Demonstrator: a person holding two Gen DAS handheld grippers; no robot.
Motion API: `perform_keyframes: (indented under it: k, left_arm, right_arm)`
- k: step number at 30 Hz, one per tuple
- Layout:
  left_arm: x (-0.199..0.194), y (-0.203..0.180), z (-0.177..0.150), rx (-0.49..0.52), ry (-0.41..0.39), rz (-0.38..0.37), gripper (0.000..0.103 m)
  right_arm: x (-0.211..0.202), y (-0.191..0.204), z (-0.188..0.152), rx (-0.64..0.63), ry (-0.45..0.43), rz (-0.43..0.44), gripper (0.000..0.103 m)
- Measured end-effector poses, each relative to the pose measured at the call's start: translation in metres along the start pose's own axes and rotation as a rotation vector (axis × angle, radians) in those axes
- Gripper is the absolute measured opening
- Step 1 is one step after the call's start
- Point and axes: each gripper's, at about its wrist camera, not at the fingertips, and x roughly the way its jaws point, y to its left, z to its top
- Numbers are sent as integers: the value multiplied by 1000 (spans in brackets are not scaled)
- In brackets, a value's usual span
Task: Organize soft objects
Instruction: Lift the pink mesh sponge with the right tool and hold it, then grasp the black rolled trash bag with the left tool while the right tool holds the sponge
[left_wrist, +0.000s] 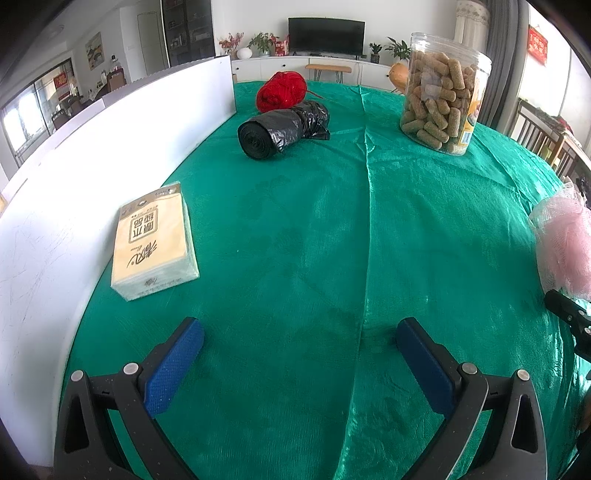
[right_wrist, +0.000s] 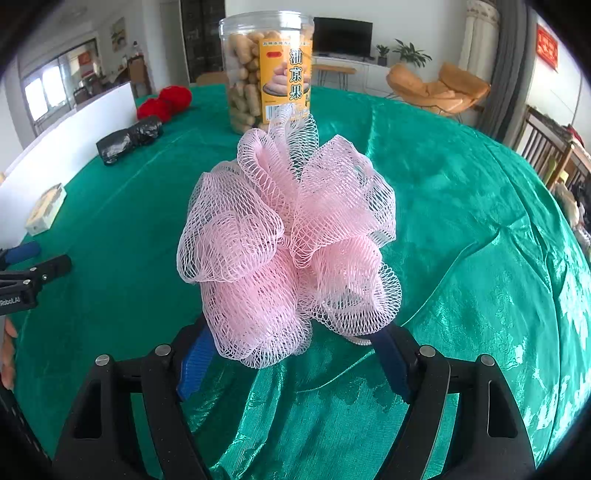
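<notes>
A pink mesh bath pouf (right_wrist: 291, 236) fills the middle of the right wrist view; my right gripper (right_wrist: 291, 343) is shut on the pouf at its base, above the green tablecloth. The pouf also shows at the right edge of the left wrist view (left_wrist: 565, 243). My left gripper (left_wrist: 299, 332) is open and empty, low over the cloth. A yellow tissue pack (left_wrist: 153, 242) lies at the left beside a white board. A black bin-bag roll (left_wrist: 282, 129) and a red yarn ball (left_wrist: 280, 90) lie at the far side.
A clear jar of snack sticks (left_wrist: 443, 96) stands at the far right, also straight behind the pouf in the right wrist view (right_wrist: 269, 70). A white board (left_wrist: 92, 155) runs along the left edge of the green tablecloth (left_wrist: 332, 240). Chairs stand beyond the table's right side.
</notes>
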Motion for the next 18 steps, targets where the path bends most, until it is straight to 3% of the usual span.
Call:
perform_keyframes:
  k: [2, 5, 8, 14, 16, 18]
  left_arm:
    - [-8, 0, 0, -9, -4, -49, 103]
    - [-27, 2, 8, -7, -72, -164, 103]
    - [-28, 2, 34, 35, -73, -199, 103]
    - [11, 7, 127, 195, 4, -155, 103]
    - [33, 17, 156, 182, 24, -80, 103]
    - [54, 30, 177, 117, 47, -65, 103]
  right_arm:
    - [0, 0, 0, 0, 0, 0, 80]
    - [0, 0, 0, 0, 0, 0, 80]
    - [0, 0, 0, 0, 0, 0, 80]
    - [0, 0, 0, 0, 0, 0, 80]
    - [0, 0, 0, 1, 0, 0, 80]
    - [0, 0, 0, 1, 0, 0, 80]
